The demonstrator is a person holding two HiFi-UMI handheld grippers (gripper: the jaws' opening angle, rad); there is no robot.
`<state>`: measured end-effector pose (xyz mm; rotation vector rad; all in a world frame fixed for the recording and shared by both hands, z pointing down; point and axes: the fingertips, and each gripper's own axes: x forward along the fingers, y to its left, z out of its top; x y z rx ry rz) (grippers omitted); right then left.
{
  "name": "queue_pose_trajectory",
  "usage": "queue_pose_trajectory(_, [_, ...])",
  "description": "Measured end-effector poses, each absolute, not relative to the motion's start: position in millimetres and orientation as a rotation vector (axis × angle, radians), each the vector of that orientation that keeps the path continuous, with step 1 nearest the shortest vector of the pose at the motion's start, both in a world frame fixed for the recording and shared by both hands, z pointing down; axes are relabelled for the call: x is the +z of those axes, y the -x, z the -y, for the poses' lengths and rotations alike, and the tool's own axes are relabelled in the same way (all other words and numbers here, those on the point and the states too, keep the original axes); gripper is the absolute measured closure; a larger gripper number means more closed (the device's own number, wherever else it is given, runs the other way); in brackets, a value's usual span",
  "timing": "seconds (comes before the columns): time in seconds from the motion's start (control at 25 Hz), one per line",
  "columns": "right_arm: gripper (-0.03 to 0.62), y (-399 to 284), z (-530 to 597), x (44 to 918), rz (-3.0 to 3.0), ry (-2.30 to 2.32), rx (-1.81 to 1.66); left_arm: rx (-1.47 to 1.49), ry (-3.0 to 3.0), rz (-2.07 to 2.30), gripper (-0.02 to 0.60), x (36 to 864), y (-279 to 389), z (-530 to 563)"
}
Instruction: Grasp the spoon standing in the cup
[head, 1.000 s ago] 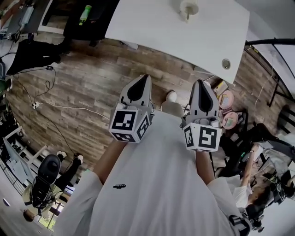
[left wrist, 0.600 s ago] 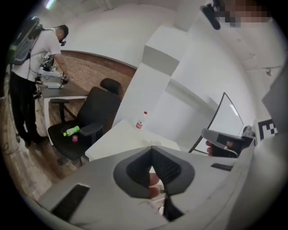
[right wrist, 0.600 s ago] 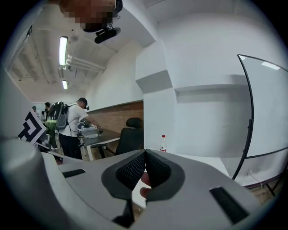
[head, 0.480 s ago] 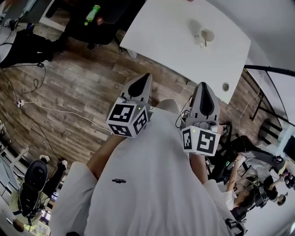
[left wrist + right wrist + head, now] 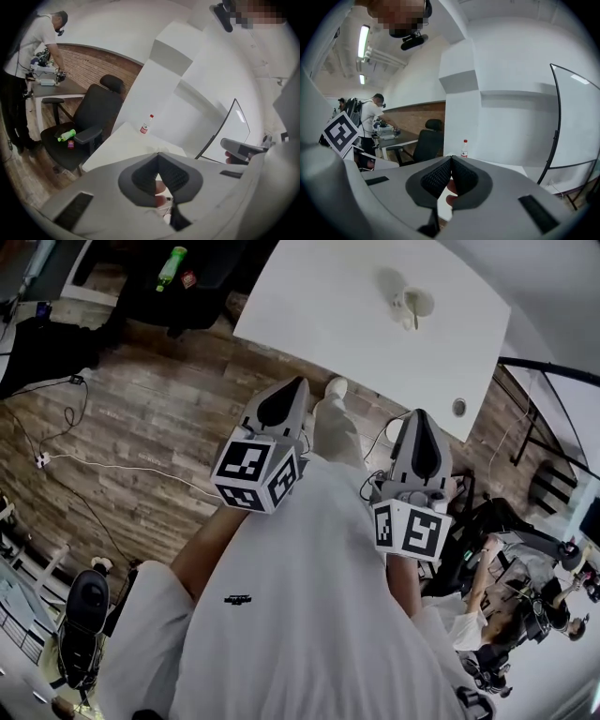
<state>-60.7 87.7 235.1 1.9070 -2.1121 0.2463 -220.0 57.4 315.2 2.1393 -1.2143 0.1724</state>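
Cup [image 5: 420, 303] is small, pale and round, standing on the right half of the white table [image 5: 319, 296], well apart from its near edge. A pale spoon [image 5: 410, 315] stands in it, its handle leaning toward that edge. The left gripper [image 5: 299, 382] and right gripper [image 5: 419, 414] are short of the table, fingers clenched on nothing.

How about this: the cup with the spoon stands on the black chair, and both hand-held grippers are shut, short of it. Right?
No: the cup with the spoon stands on the white table instead, as the head view shows. The left hand-held gripper and right hand-held gripper are shut, short of it.
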Motion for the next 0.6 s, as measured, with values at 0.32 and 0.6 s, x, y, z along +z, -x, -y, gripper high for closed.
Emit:
queue_pose_trajectory(0.32, [0.592,18.3,-44.2,239.7,2.143,-1.959,0.299,0.258,-2.198,1.233,0.571,303.8,184.6,-19.2])
queue_pose_trajectory(0.6, [0.592,-38.6,0.6,246.4,2.174,-1.931,0.273,0.298,-2.221,1.277,0.571,287.4,128.4,17.2])
